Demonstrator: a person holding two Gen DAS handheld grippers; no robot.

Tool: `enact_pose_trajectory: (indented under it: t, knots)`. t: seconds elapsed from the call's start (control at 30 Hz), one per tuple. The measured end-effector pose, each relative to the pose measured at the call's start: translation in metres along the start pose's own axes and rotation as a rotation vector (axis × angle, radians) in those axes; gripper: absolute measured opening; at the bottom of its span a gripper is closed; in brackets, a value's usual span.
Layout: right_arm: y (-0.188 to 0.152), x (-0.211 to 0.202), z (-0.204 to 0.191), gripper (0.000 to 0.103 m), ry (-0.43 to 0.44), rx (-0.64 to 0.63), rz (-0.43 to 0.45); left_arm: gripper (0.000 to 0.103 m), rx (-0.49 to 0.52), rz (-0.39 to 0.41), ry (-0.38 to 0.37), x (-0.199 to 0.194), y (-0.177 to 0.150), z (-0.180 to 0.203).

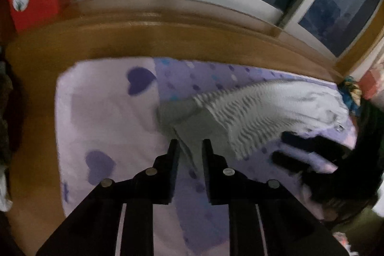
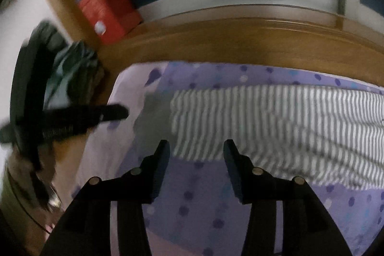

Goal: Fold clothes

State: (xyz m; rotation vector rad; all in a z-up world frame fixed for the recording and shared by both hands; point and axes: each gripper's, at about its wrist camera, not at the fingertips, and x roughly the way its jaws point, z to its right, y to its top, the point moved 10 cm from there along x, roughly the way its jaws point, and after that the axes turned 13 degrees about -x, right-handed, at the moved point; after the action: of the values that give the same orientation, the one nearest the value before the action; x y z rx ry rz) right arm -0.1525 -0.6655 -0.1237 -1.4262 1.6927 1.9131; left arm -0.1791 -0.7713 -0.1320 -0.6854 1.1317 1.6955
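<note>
Mid-fold on the striped garment (image 2: 276, 121). It lay spread on the purple dotted bedsheet (image 2: 204, 208), below the wooden ledge (image 2: 240, 40), grey cuff end toward my left.

Left tongs (image 1: 189, 148): narrow gap, grey edge of the garment running between the fingers. Frame was too blurred to say whether the pads actually pinched it or had let go, so I couldn't tell.

Right tongs (image 2: 195, 148): jaws apart, nothing between them, tips hovering over the near hem of the striped cloth. That side read as released.

My guess was that a fold was just laid down. Next move would need both tongs to re-grip a fresh edge and carry it across, keeping the hem flat so the sheet didn't get picked up with it.
</note>
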Motion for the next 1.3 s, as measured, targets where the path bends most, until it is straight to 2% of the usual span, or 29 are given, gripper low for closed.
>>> enact_pose_trajectory:
  t: [0.13,0.23,0.37,0.47,0.6,0.67,0.7,0.9,1.07,1.27,1.3]
  knots:
    - [-0.016,0.002,-0.025,0.047,-0.053,-0.075,0.007,0.020,0.023,-0.036,0.017,0.003,0.000,-0.003]
    - [-0.023,0.003,-0.040,0.047,-0.041,-0.070,0.019,0.020,0.097,-0.054,0.024,0.008,0.009,0.000]
    - [-0.023,0.010,-0.054,0.047,-0.119,-0.102,0.038,0.022,0.212,-0.098,0.000,0.019,0.015,0.004]
    - [-0.019,0.022,-0.063,0.047,-0.151,-0.076,0.035,0.022,0.298,-0.149,-0.032,0.030,0.013,0.003]
    - [-0.015,0.043,-0.070,0.047,-0.199,0.031,0.006,0.024,0.401,-0.191,-0.072,0.038,0.012,-0.002]
    - [-0.014,0.050,-0.072,0.047,-0.228,0.058,-0.002,0.035,0.443,-0.212,-0.098,0.040,0.012,-0.003]
    - [-0.013,0.053,-0.073,0.047,-0.253,0.061,-0.009,0.037,0.465,-0.221,-0.108,0.041,0.012,-0.004]
    - [-0.006,0.062,-0.071,0.047,-0.369,0.083,-0.035,0.038,0.561,-0.251,-0.171,0.046,0.015,0.004]
    - [-0.013,0.061,-0.066,0.047,-0.407,0.088,-0.058,0.038,0.564,-0.280,-0.244,0.058,0.014,0.015]
    - [-0.015,0.064,-0.059,0.043,-0.409,0.119,-0.041,0.038,0.440,-0.309,-0.319,0.059,0.015,0.013]
    - [-0.015,0.065,-0.059,0.040,-0.412,0.115,-0.040,0.038,0.410,-0.318,-0.324,0.060,0.016,0.012]
